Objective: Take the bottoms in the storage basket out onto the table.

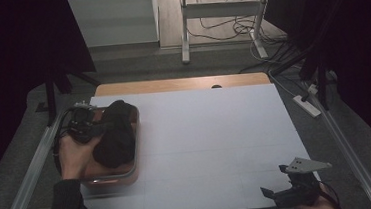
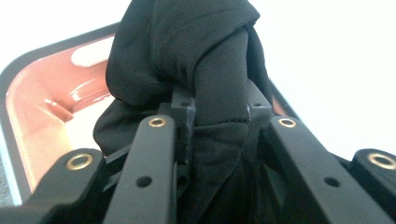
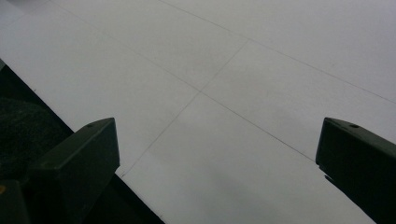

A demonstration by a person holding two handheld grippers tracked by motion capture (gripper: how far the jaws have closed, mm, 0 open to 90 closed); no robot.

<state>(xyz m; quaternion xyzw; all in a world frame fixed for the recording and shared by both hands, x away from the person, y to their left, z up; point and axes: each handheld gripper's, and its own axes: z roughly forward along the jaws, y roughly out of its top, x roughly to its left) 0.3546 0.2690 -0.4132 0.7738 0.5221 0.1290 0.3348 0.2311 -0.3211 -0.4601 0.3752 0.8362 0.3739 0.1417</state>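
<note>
A bundle of black cloth (image 1: 117, 135) lies in a shallow reddish-brown tray (image 1: 137, 138) at the table's left side. My left gripper (image 1: 100, 127) reaches in from the tray's left and is shut on a fold of that cloth. In the left gripper view the black cloth (image 2: 219, 79) is pinched between the jaws of the left gripper (image 2: 219, 114), with the tray's (image 2: 37, 107) pink floor behind it. My right gripper (image 1: 273, 187) rests at the table's front right corner. In the right gripper view the right gripper (image 3: 217, 154) is open, its jaws wide apart over bare white table.
The white table top (image 1: 216, 132) spreads right of the tray, with a wooden strip (image 1: 182, 83) along its far edge. Metal rails (image 1: 32, 161) flank the table. A desk frame (image 1: 185, 29) and loose cables (image 1: 232, 28) lie on the floor beyond.
</note>
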